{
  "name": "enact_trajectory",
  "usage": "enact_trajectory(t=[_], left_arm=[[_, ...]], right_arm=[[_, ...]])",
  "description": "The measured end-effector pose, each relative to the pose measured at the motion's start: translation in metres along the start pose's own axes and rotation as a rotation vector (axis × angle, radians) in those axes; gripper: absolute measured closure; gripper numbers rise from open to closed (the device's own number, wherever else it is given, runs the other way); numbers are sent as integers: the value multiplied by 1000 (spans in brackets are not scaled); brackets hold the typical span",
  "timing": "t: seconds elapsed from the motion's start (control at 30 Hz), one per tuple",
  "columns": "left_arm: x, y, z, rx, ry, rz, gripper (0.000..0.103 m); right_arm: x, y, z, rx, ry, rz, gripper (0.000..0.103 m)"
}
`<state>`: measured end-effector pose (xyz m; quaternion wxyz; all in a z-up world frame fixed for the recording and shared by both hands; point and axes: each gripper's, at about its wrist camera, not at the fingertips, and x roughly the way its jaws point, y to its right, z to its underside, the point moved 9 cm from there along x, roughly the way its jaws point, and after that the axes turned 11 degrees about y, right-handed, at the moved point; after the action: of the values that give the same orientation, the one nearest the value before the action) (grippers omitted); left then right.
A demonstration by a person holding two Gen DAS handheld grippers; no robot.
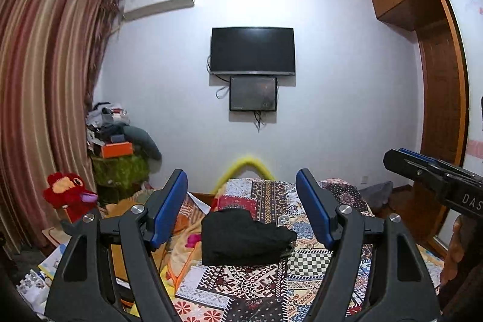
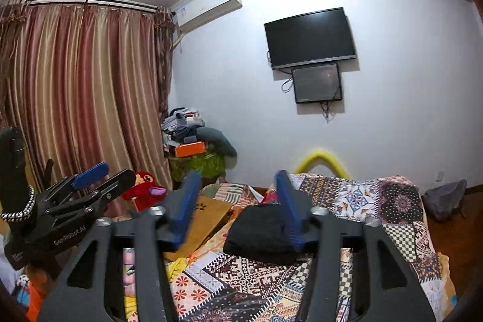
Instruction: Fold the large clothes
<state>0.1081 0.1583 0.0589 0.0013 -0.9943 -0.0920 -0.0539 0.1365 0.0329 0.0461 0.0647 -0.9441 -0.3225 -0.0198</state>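
A black garment point(image 1: 241, 234) point(image 2: 259, 234) lies folded into a compact bundle on the bed's patchwork cover point(image 1: 256, 276) point(image 2: 362, 201). My left gripper point(image 1: 243, 201) is held level above the bed, short of the bundle. Its blue-padded jaws stand wide apart with nothing between them. My right gripper point(image 2: 238, 195) is also raised and open, its fingers blurred and holding nothing. Each gripper shows in the other's view: the right gripper point(image 1: 392, 159) at the right edge, the left gripper point(image 2: 117, 171) at the left edge, held by a hand with a braided wristband.
A television point(image 1: 252, 50) and a smaller screen point(image 1: 253, 93) hang on the far wall. Curtains point(image 2: 81, 95), a red plush toy point(image 1: 68, 190), a cluttered pile with an orange box point(image 1: 116, 149) and a wooden board point(image 2: 208, 216) lie left of the bed. A wardrobe point(image 1: 437, 80) stands right.
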Motion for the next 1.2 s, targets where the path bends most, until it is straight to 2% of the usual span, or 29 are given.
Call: enact_trajectory(t=[0.07,0.1,0.13,0.17,0.3,0.67,1.2], left_arm=[[-5,0,3,-5,4,-5,27],[-6,1,5,-6,3,-12,19],[-8,0,7,-10,5,-28,8],[-12,-1,7,-15,11,-39,3],[-15,-3,12,-42,6,-58,0],[-19,-1,24,-50,-25,-52,0],[-20,7,28,-36,-26,-42,0]], right_arm=[[-1,4,1,-9,13,26,27],[-1,4,1,-10,15,37,20],[-3,4,0,-8,15,45,18],[-4,4,-1,-8,17,51,15],[-6,8,-4,-19,29,96,1],[-12,14,1,-28,21,118,1],[-18,14,7,-32,-13,130,1]])
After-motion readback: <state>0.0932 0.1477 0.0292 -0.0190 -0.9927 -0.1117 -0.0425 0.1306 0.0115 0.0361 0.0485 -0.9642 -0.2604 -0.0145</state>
